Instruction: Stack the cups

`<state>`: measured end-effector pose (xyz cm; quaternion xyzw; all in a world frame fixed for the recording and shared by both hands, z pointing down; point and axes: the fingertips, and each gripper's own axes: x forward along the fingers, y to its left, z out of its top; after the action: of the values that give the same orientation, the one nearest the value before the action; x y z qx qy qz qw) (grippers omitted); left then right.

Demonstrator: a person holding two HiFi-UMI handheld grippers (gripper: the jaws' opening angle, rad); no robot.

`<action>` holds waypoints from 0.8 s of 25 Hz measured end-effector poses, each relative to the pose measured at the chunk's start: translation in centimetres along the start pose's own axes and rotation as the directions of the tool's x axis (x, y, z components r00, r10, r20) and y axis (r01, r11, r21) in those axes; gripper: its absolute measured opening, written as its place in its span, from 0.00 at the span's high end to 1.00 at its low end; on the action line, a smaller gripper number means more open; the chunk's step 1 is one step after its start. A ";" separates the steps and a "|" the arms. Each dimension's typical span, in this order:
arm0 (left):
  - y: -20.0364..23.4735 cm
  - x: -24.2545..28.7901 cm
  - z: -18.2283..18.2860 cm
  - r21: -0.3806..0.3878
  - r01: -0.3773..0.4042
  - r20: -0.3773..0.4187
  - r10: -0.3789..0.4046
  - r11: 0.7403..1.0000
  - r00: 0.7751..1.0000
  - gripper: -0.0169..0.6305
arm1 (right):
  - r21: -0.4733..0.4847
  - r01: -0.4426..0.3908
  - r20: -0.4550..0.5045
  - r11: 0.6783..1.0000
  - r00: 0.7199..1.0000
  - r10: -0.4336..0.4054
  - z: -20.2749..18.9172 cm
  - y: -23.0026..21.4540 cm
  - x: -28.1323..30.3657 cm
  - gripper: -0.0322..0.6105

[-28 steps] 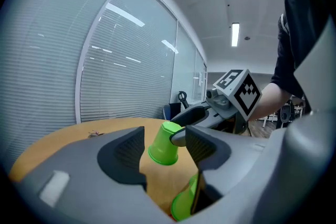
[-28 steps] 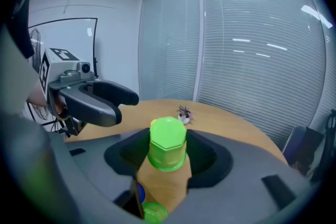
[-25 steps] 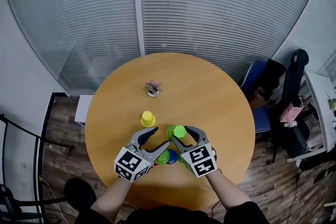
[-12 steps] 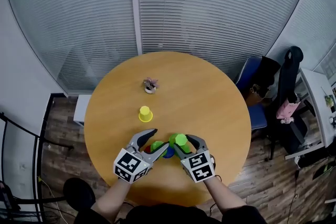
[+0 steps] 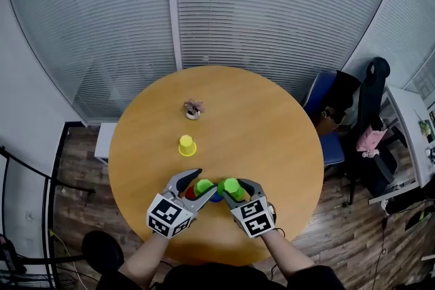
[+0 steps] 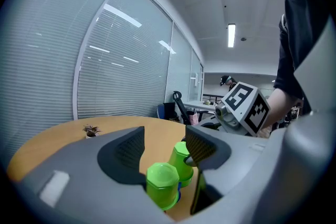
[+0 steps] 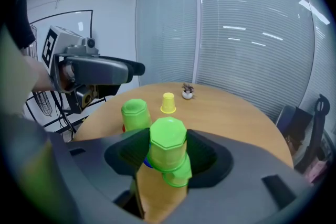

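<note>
An upturned green cup (image 5: pixel 232 188) sits between the fingers of my right gripper (image 5: pixel 232 181), which is shut on it just above the table (image 5: pixel 272 125). In the right gripper view that cup (image 7: pixel 168 149) shows a second green rim below it, and a blue cup (image 5: pixel 216 197) lies just behind. Another upturned green cup (image 5: pixel 203 185) stands over a red one (image 5: pixel 192 193). It is low between the spread fingers of my left gripper (image 5: pixel 206 181), which is open, and there is a gap beside the cup (image 6: pixel 163 186). A yellow cup (image 5: pixel 186 145) stands alone farther out.
A small potted plant (image 5: pixel 193 109) stands on the round wooden table beyond the yellow cup. Glass walls with blinds curve behind the table. A blue chair (image 5: pixel 329 102) and a black office chair (image 5: pixel 370 112) are at the right.
My right gripper has come down and nearer to me with its green cup, closer to the blue cup. The green cup on the red one now lies between my left gripper's fingers.
</note>
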<state>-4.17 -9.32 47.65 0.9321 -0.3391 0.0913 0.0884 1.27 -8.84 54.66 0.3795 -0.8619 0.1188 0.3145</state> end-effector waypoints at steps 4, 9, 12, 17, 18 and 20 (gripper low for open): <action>-0.2 -0.1 0.0 -0.003 0.003 0.003 -0.003 1.000 1.000 0.59 | 0.020 -0.014 0.039 1.000 0.999 0.013 0.6 0.2 -0.4 0.59; -0.1 -0.3 0.3 -0.001 0.004 0.013 -0.003 1.000 1.000 0.59 | 0.030 -0.007 0.087 1.000 0.996 0.004 2.2 0.0 -1.5 0.56; 0.1 -0.4 0.7 0.001 0.001 0.027 -0.001 1.000 1.000 0.59 | 0.032 0.001 0.120 1.000 0.993 -0.004 4.0 -0.4 -2.4 0.56; 1.9 -1.4 1.8 0.003 -0.026 0.056 0.026 1.000 0.998 0.59 | 0.027 0.042 0.192 0.999 0.980 -0.047 8.1 -0.5 -4.1 0.56; 2.4 -1.6 2.0 0.005 -0.033 0.060 0.033 0.999 0.998 0.59 | 0.029 0.050 0.211 0.998 0.976 -0.055 8.9 -0.2 -4.4 0.56; 3.5 -2.2 2.1 0.008 -0.044 0.066 0.043 0.999 0.997 0.59 | 0.029 0.054 0.248 0.998 0.967 -0.059 10.3 0.6 -4.9 0.56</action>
<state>-7.84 -11.04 45.44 0.9274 -0.3618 0.0639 0.0707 -1.30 -10.15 43.65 0.4193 -0.8820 0.0709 0.2031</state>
